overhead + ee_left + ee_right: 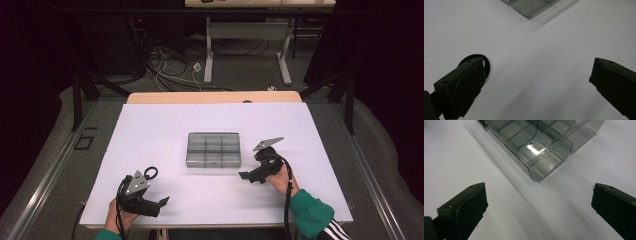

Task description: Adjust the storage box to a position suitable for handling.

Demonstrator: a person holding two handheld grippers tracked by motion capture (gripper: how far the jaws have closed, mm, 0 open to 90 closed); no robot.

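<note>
A clear smoky-grey plastic compartment box point(213, 149) is lying at the middle of the white desk point(150, 130), its long axis running across it. It is being faced by the right gripper point(246, 176), the nearer one, with the box's near corner point(536, 176) just ahead of released, wide-spread jaws. The left gripper point(162, 201) is being held low near the desk's front edge, jaws also spread and empty, beside a small black ring point(151, 172).
</note>
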